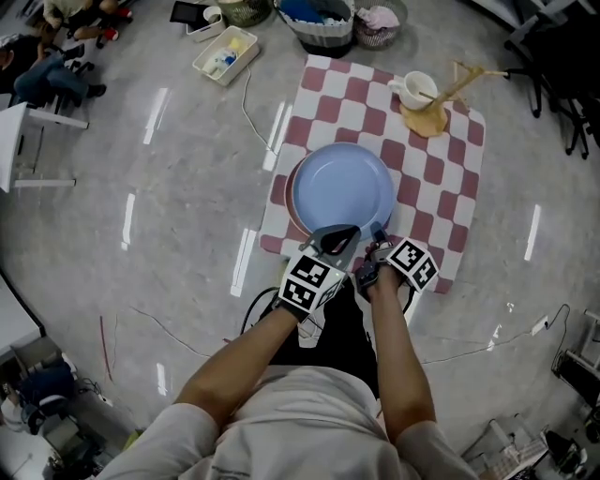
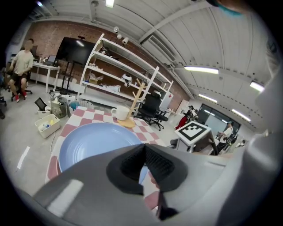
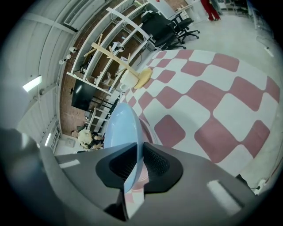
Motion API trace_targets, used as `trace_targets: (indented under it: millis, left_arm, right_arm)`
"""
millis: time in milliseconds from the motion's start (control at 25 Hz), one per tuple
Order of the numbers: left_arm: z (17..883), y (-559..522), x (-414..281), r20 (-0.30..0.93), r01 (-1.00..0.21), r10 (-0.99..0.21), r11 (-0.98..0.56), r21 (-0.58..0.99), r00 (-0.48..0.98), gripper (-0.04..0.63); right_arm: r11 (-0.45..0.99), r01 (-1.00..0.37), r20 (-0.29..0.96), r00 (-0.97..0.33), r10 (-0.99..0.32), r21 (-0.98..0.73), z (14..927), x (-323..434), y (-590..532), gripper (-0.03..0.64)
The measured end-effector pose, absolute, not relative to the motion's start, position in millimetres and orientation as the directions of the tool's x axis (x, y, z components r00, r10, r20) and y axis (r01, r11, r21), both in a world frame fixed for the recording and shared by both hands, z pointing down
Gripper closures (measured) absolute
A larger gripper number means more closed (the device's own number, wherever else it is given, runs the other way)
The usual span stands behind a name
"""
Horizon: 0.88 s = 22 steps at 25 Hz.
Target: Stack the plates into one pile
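Note:
A light blue plate [image 1: 342, 186] [image 2: 95, 141] lies over a pink plate [image 1: 284, 199] [image 2: 52, 165] on a red-and-white checked cloth [image 1: 441, 178]; only the pink plate's rim shows. At the blue plate's near rim, my right gripper [image 1: 378, 242] [image 3: 139, 165] is shut on the blue plate [image 3: 126, 128], whose edge runs between the pads. Beside it, my left gripper [image 1: 335, 241] [image 2: 143, 163] hangs over the same rim. Its pads meet with nothing seen between them.
A white mug [image 1: 412, 89] [image 2: 119, 112] and a wooden branch stand [image 1: 431, 112] sit at the cloth's far right corner. Beyond the cloth are a basket [image 1: 323, 23] and a white tray [image 1: 225, 53]. Cables trail over the floor. Office chairs stand at the right.

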<state>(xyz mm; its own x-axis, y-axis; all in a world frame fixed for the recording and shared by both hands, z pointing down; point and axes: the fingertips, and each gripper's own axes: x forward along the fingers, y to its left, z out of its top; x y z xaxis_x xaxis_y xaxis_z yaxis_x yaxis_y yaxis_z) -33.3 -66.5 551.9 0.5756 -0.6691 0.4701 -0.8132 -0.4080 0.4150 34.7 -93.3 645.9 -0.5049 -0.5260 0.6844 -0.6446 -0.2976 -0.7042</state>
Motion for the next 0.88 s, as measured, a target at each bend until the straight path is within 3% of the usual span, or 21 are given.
trace_targets:
  millis: [720,880]
  left_arm:
    - [566,-61,-75,0.490,-0.833,-0.682,-0.365,0.416,0.543,0.589]
    - [565,-65,-76,0.488,-0.833,-0.684,-0.363,0.417,0.543,0.589]
  right_arm:
    - [-0.316,-0.655,0.712,-0.514,-0.479,-0.686,683,8,-87,0.566]
    - [-0.261,-0.744,0.767,-0.488,-0.417,-0.615,684,6,-89,0.566]
